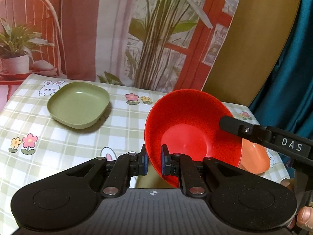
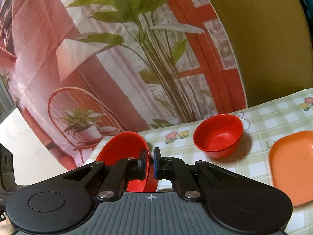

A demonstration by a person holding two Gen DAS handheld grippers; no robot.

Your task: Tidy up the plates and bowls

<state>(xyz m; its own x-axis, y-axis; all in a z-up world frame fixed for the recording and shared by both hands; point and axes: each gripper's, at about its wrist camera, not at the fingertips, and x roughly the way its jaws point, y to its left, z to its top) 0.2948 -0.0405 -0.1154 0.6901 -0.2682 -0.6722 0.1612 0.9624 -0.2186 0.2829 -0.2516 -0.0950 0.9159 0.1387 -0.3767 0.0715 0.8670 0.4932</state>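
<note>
- The counter (image 1: 64, 137), under a green-checked cloth printed with rabbits and flowers, fills the lower half of both views; a printed backdrop (image 1: 117, 29) of a plant, a red window frame and a red chair hangs behind it.
- The left gripper (image 1: 153, 161) sits at the lower centre of the left wrist view, its jaws clamped on the near rim of a large red bowl (image 1: 187, 129), one pad outside and one inside. The bowl is tilted, its opening facing the camera.
- A green square plate (image 1: 78, 105) rests on the cloth at the upper left of that view, well apart from the bowl.
- An orange square plate (image 2: 291, 166) lies at the right edge of the right wrist view; in the left wrist view its corner peeks out from behind the large bowl.
- The right gripper (image 2: 149, 164) at the lower centre of its view has its jaws closed on the rim of a red bowl (image 2: 121, 148), tilted at the counter's left edge.
- A small red bowl (image 2: 218, 135) stands upright at centre right, near the orange plate.
- A black gripper finger marked "DAS" (image 1: 273, 139) reaches in from the right of the left wrist view, over the large bowl's far rim.
</note>
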